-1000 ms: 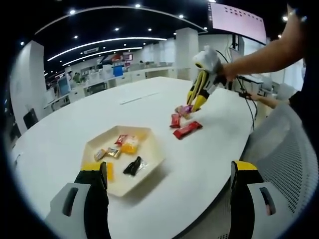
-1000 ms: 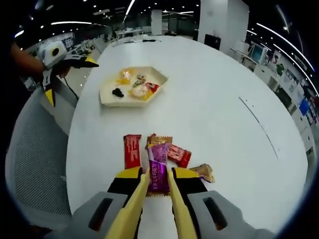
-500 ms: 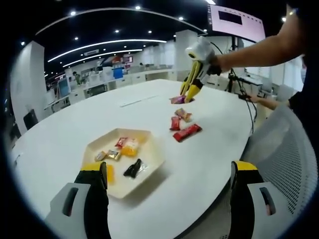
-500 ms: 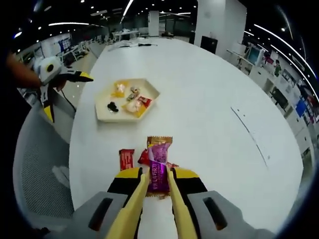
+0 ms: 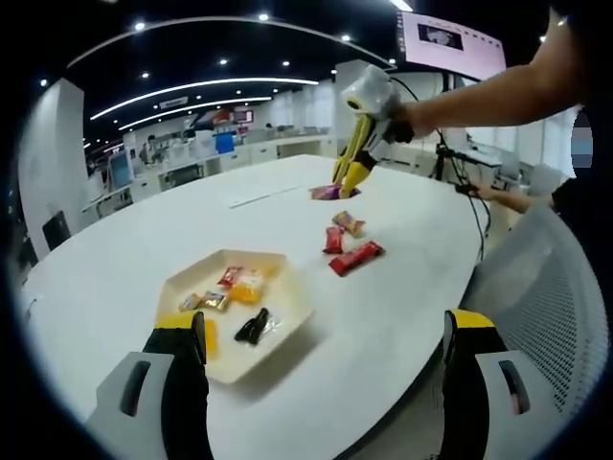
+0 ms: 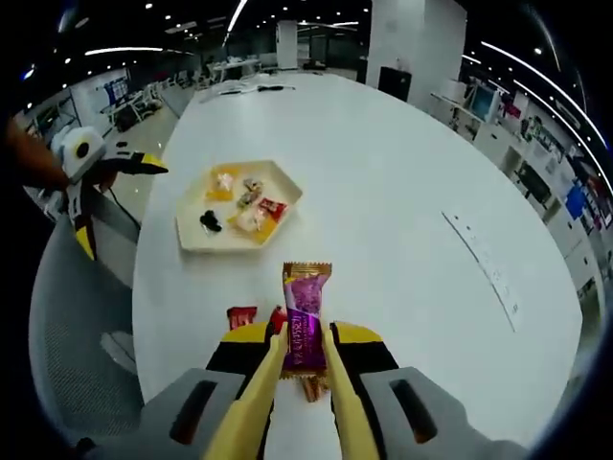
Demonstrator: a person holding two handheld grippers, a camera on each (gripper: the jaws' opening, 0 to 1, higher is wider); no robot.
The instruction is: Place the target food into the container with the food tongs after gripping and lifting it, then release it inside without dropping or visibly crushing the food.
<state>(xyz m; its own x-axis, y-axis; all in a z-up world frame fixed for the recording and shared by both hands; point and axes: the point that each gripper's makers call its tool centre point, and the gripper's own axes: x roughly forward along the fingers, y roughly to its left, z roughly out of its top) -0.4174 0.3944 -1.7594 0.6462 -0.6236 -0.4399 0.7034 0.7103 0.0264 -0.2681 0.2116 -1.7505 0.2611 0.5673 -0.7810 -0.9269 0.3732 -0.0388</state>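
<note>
The right gripper (image 6: 305, 359) is clenched on the purple snack packet (image 6: 306, 319), held above the white table (image 6: 402, 220)

open office, ceiling lights (image 5: 192, 84), white table (image 6: 402, 192).

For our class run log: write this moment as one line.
right gripper: shut on purple snack bar, lifted | left gripper: open | tray: holds snacks | table: red bars
</note>
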